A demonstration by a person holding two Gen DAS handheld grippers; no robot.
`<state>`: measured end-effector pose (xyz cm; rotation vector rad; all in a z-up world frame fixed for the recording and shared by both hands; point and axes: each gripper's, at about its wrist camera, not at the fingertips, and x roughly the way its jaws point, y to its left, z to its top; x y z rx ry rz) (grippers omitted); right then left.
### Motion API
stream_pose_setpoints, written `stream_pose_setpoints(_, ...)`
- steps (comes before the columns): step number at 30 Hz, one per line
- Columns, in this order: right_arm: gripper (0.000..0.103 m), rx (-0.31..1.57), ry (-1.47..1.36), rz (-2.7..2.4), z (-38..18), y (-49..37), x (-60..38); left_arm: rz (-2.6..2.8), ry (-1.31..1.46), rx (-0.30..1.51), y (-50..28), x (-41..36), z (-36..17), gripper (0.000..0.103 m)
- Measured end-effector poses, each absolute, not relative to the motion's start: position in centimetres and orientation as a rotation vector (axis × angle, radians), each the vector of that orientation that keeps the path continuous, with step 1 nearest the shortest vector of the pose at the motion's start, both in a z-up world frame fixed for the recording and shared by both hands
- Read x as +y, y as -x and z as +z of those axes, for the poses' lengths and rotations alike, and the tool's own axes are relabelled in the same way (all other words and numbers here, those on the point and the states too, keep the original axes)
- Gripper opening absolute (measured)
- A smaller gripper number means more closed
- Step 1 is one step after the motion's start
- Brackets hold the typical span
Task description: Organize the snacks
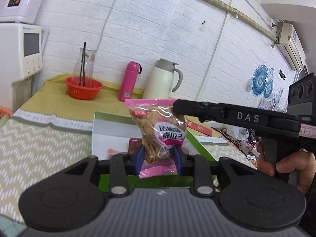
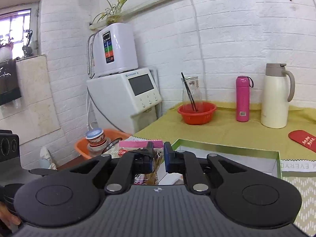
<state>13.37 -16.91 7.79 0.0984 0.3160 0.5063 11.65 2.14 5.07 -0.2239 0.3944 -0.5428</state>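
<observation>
A clear snack bag (image 1: 162, 132) with pink sealed ends, full of pale seeds, stands upright above the white, green-rimmed box (image 1: 102, 138). My left gripper (image 1: 158, 156) is shut on the bag's lower part between its blue pads. My right gripper (image 1: 178, 109) reaches in from the right and pinches the bag's top right corner under the pink strip. In the right wrist view the right gripper (image 2: 158, 156) is closed on the bag (image 2: 136, 148), with the box (image 2: 246, 152) just behind. Other small packets (image 1: 134, 145) lie in the box.
At the back of the yellow-green tablecloth stand an orange basket (image 1: 84, 87) with a glass carafe, a pink bottle (image 1: 129, 81) and a white thermos jug (image 1: 163, 79). A red packet (image 2: 304, 140) lies right of the box. White appliances (image 2: 124, 98) and an orange basin (image 2: 94, 144) are left of the table.
</observation>
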Motion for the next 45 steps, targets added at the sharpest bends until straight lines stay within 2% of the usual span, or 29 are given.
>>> stream_pose_setpoints(10,0.021,0.398,-0.172,0.431,4.6,-18.0,-18.4,-0.548,0.191,0.508,-17.6,0.4,2.6,0.028)
stream_pose_setpoints(19,0.019,0.453,-0.209,0.413,2.5,-19.2,-19.1,-0.502,0.186,0.566,-19.4,0.0,0.5,0.028)
stream_pose_setpoints(20,0.020,0.443,-0.207,0.408,2.5,-19.3,-19.1,-0.484,0.193,0.558,-19.5,0.1,0.4,0.036)
stream_pose_setpoints(22,0.033,0.413,-0.197,0.397,2.5,-19.1,-19.2,-0.443,0.231,0.530,-19.5,0.8,0.5,0.067)
stream_pose_setpoints(23,0.053,0.391,-0.190,0.387,2.7,-18.9,-19.3,-0.428,0.266,0.515,-19.5,1.2,0.5,0.067)
stream_pose_setpoints(24,0.088,0.374,-0.185,0.377,2.8,-18.6,-19.3,-0.417,0.295,0.516,-19.5,1.6,0.5,0.068)
stream_pose_setpoints(25,0.103,0.359,-0.183,0.365,2.9,-18.4,-19.3,-0.407,0.318,0.527,-19.5,1.8,0.6,0.069)
stream_pose_setpoints(31,0.103,0.286,-0.127,0.302,3.2,-16.9,-19.6,-0.339,0.325,0.511,-18.5,2.4,1.2,0.075)
stream_pose_setpoints(33,0.103,0.298,-0.112,0.292,3.0,-16.5,-19.6,-0.327,0.307,0.497,-17.8,2.1,1.7,0.080)
stream_pose_setpoints(35,0.103,0.315,-0.106,0.280,2.9,-16.1,-19.7,-0.302,0.288,0.483,-17.1,1.9,2.1,0.089)
stream_pose_setpoints(45,0.103,0.303,-0.187,0.227,3.5,-10.7,-21.7,-0.278,0.305,0.438,-12.7,3.0,4.0,0.089)
